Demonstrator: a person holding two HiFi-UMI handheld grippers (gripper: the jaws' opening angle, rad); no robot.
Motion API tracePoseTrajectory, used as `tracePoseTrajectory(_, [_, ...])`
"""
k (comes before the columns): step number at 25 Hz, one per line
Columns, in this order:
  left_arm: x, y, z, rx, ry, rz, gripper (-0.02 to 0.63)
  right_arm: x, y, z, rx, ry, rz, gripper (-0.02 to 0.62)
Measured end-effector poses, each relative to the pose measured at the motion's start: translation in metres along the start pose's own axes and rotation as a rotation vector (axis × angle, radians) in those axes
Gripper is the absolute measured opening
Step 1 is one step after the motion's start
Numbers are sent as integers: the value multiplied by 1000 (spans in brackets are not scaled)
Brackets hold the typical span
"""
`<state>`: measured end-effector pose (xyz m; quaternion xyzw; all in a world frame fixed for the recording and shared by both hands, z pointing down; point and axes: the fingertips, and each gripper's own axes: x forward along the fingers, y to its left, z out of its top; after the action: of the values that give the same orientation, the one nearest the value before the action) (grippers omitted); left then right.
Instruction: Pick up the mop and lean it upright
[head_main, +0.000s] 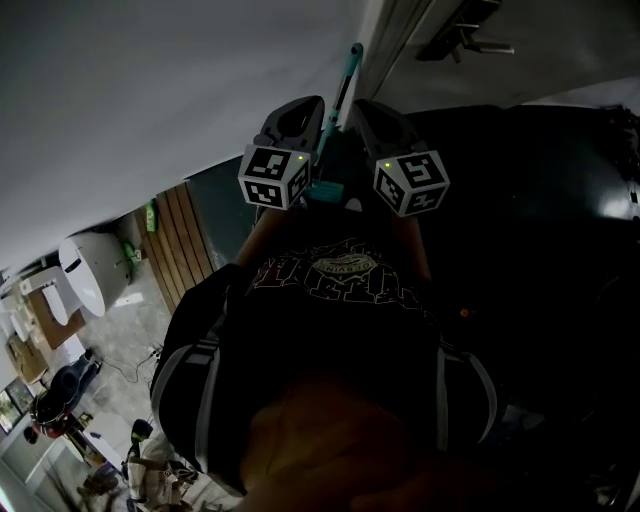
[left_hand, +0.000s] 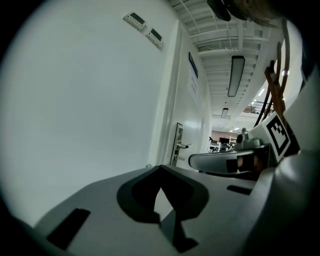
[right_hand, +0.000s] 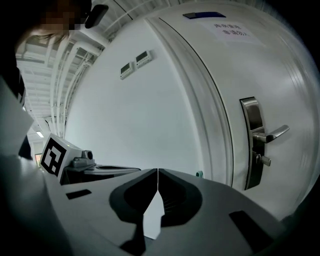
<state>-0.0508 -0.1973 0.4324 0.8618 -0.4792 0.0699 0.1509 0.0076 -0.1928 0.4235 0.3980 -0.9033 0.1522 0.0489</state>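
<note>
Looking down from your head, you have the left gripper (head_main: 303, 108) and the right gripper (head_main: 372, 108) side by side, both pointing at the white wall (head_main: 150, 90). The mop (head_main: 343, 88) stands between them, its thin handle running up toward the door frame (head_main: 385, 45) with a teal tip at the top. The head view is dark there, so it probably leans against the wall, but you cannot tell whether it touches either gripper.

In the left gripper view, your left jaws meet at the tips with nothing between them. In the right gripper view, your right jaws are also pressed together and empty. A small teal piece (right_hand: 199, 174) shows just past them, and the door (right_hand: 250, 75) with its metal lever handle (right_hand: 270, 135) fills the right side.
</note>
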Motion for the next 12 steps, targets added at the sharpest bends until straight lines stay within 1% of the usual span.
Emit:
tracePoseTrajectory(6, [-25,1,1,-7,-13,36,48,3,20,1,-13,6,51,20])
tracePoseTrajectory(12, [-40,-3,6,-31,-30,45,48,-2,30,3,-18,4,66,18])
